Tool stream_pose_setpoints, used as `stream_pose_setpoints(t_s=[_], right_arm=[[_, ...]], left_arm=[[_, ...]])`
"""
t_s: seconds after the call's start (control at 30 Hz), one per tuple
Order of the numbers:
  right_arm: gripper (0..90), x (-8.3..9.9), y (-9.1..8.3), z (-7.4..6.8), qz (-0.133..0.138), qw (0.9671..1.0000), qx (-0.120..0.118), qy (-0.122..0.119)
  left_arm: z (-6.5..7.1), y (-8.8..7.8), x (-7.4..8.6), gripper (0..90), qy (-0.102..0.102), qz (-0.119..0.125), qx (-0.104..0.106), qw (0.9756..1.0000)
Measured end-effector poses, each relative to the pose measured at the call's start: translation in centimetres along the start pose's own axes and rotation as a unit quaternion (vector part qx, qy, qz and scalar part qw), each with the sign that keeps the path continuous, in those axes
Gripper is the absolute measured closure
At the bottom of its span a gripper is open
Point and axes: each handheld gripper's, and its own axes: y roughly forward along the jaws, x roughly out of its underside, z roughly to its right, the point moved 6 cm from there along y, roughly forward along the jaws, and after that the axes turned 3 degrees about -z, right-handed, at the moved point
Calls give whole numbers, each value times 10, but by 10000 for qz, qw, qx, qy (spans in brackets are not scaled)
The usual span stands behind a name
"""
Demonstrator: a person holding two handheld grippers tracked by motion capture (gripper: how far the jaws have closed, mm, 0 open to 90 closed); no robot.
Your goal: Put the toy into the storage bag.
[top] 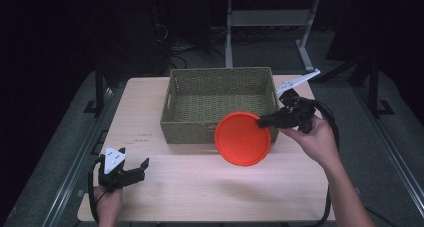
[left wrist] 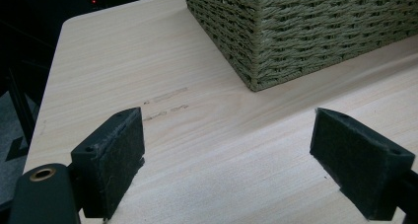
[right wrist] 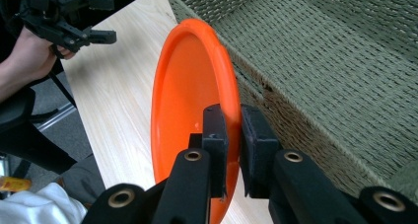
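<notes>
An orange plate (top: 243, 138) hangs tilted in the air in front of the green woven basket (top: 220, 104), overlapping its front wall. My right gripper (top: 262, 121) is shut on the plate's right rim. The right gripper view shows the plate (right wrist: 185, 100) edge-on, pinched between the two black pads (right wrist: 216, 135), with the basket (right wrist: 335, 71) just beyond it. My left gripper (top: 140, 168) rests low at the table's front left, jaws open with nothing between them. Its own view shows the gripper (left wrist: 226, 155) spread over bare wood, facing the basket's corner (left wrist: 256, 71).
The light wooden table (top: 165, 182) has free room in front of the basket and at its left. A white strip (top: 300, 80) lies by the basket's far right corner. Dark floor, cables and metal frame legs surround the table.
</notes>
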Motion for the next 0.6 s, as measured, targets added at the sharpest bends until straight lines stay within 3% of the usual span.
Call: stream_pose_setpoints(t_s=[0.6], right_arm=[[822,-17,-4,3,26,10000,52,39]], left_arm=[[-1,0,0,128,5,21,-7,10000]])
